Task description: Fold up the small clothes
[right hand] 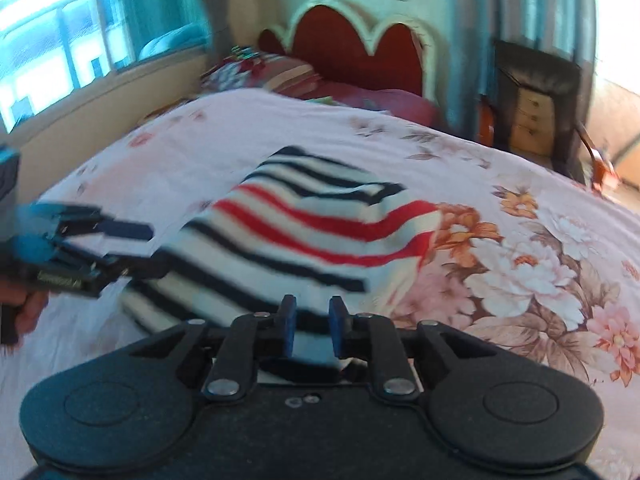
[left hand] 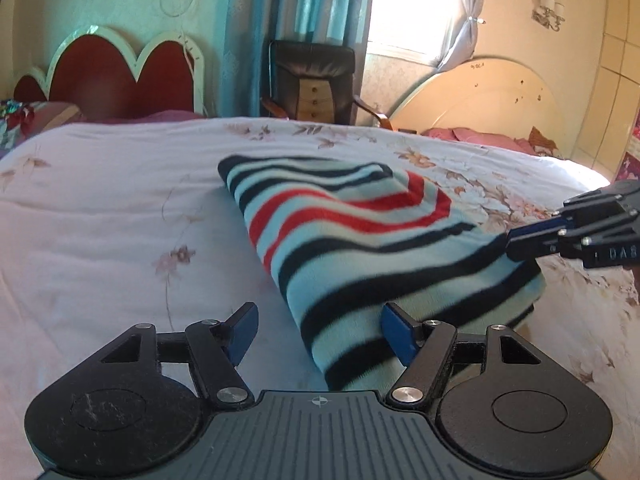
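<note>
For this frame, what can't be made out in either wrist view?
- Right hand-held gripper, right wrist view: motion blur and the striped garment edge hide whether its narrow pads pinch cloth.
- Same gripper, left wrist view: cut off by the right edge; tips merge with a dark stripe.
- Garment type: folded, so sleeves or neckline are hidden in both views.
- Left hand-held gripper, right wrist view: blurred, cut off at the left edge.

striped garment (left hand: 360, 240) — fuzzy fleece cloth | bedspread (left hand: 100, 220) — smooth matt cotton | left hand-held gripper (left hand: 318, 330) — matt black plastic
</note>
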Tool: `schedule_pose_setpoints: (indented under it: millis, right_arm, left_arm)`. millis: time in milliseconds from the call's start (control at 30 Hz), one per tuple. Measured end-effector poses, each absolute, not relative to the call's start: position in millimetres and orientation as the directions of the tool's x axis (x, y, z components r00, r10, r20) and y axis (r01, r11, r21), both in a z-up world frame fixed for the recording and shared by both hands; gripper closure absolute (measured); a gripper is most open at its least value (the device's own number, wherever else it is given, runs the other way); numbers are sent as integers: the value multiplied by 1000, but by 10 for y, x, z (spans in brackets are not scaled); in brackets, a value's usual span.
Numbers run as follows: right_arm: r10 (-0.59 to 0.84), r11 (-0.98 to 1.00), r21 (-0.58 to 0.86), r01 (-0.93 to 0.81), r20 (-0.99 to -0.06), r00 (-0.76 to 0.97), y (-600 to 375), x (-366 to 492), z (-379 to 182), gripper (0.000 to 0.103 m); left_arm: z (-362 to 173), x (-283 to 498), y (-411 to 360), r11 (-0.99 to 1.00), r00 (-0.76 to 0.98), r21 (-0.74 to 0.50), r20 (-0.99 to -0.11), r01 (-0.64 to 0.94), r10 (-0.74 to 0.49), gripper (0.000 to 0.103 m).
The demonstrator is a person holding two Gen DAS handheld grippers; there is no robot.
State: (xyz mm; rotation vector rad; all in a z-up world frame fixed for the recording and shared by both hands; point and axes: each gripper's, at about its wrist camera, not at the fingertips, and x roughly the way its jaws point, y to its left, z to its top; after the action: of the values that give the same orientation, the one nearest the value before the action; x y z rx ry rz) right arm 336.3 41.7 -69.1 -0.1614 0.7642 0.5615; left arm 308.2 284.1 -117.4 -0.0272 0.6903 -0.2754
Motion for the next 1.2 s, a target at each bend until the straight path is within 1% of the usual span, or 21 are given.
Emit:
schedule_pose_setpoints:
  millis: [33,100,133,200,367,500,567,633,667,700,733,767,800,833,900,1067,1100,1133,1200]
  right_arm:
    - [419,830,36,-556,-699,579,474,3316,-720,86]
    - [385,827,-5,-562,-724,573,537,3307,-821,89]
    - [342,836,-37,-547,-745,573,561,3312,-876,97]
    - [290,843,-76,-533,-770,568,565,3348,-988,103]
    - [290,858,-44,-512,-781,552,487,3330,-1099,103]
    - [296,874,-22,-485,-768,568,456,3280,-1153,103]
    - [288,877,-36,-479,-759,584,462,3233,-1180,103]
    - [275,890,-35,-455,-754,596,456,3193,-1138,103]
    - [258,903,-39,-427,-746,613,444,3144,-1076,100]
    - [234,919,-54,-391,-724,649,426,3056,-998,68]
    - [193,939,-81,-334,-678,709,392,2918,-901,27]
    - [181,951,-81,-298,-635,751,348,2781,-825,19]
    - [194,957,-58,-286,-607,771,296,2643,-753,26]
    - [210,959,-26,-283,-604,769,252,2526,-697,31]
    - [210,965,1,-263,-604,769,204,2317,-615,30]
    - [189,978,40,-206,-596,781,93,1776,-398,22]
    - [185,980,55,-190,-590,786,51,1676,-335,16]
    - [177,983,65,-172,-589,788,25,1564,-280,12]
    - [159,987,75,-143,-586,795,-35,1337,-196,11]
  left_arm:
    - [-1221,3071,2841,964,729,-126,-633,234,-260,34]
    - [-1290,3073,2838,967,720,-139,-647,214,-252,34]
    - [-1308,3061,2827,967,720,-147,-646,209,-254,34]
    - [-1326,3054,2805,969,724,-135,-646,205,-243,34]
    - [-1435,2975,2758,974,724,-141,-653,175,-224,34]
    - [-1501,2909,2727,980,736,-151,-648,131,-198,34]
    - [-1466,2880,2678,986,745,-121,-646,114,-166,34]
    - [-1339,2784,2583,994,769,-50,-630,100,-109,34]
    - [-1266,2716,2535,994,784,-17,-614,104,-93,34]
    - [-1193,2639,2492,994,798,6,-597,110,-85,33]
    - [-1111,2551,2455,994,811,21,-580,106,-74,18]
    - [-1053,2466,2421,996,824,29,-564,90,-58,5]
    - [-976,2350,2390,997,848,33,-529,72,-43,0]
    - [-903,2251,2356,997,862,30,-504,67,-42,0]
    - [-785,2091,2285,998,868,14,-493,68,-53,0]
    - [-547,1613,2051,999,880,-13,-473,51,-51,0]
    - [-505,1514,2001,999,879,-11,-475,51,-50,0]
    - [-466,1415,1952,998,875,-12,-481,64,-62,0]
    - [-386,1202,1865,995,869,-15,-486,104,-98,0]
